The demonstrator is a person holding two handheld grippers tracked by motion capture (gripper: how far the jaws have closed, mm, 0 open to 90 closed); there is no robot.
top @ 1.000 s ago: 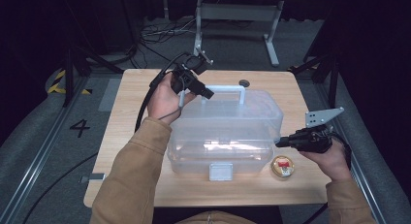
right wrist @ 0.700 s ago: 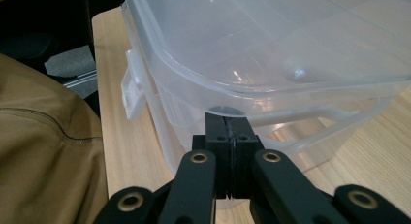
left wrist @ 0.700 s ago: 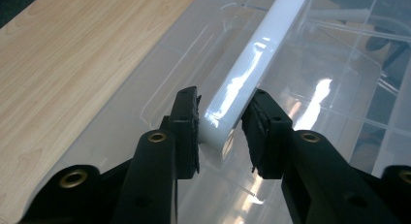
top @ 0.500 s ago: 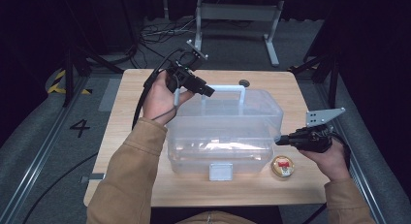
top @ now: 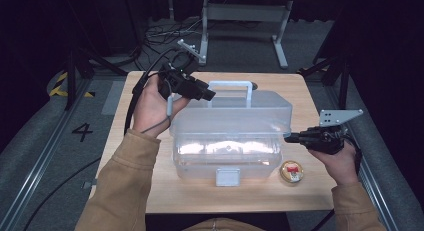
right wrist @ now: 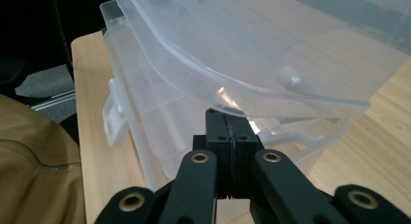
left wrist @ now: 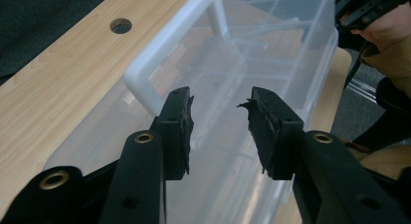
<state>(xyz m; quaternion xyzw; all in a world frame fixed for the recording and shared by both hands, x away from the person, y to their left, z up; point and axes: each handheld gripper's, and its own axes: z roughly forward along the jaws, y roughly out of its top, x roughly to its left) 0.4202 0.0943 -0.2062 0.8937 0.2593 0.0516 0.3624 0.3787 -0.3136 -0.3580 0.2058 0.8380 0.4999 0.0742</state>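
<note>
Clear plastic storage box (top: 230,146) at the middle of the wooden table (top: 150,191), its long axis running left to right. Its translucent lid (top: 240,108) is tilted, raised along the near edge and hinged along the far edge, so that the opening faces the person; in the right gripper view a gap shows between the lid's rim and the box wall beneath it. A white carrying handle (top: 230,85) stands upright on the far part of the lid, parallel to the long axis, and a white latch (top: 227,177) sits at the middle of the near wall.

Left gripper (top: 207,95): held above the far left corner of the lid, beside the handle, pointing right and slightly down. Its jaws stand apart, having just been closing, with nothing between them; in the left gripper view the handle lies just beyond the pads.

Right gripper (top: 290,137): at the right end of the box, pointing left, jaws pressed together with the tips under the rim of the raised lid (right wrist: 271,105).

A small round container (top: 292,171) with a red and white label, its writing too small to read, lies on the table near the right front corner of the box. A number 4 (top: 82,132) is marked on the floor left of the table.
</note>
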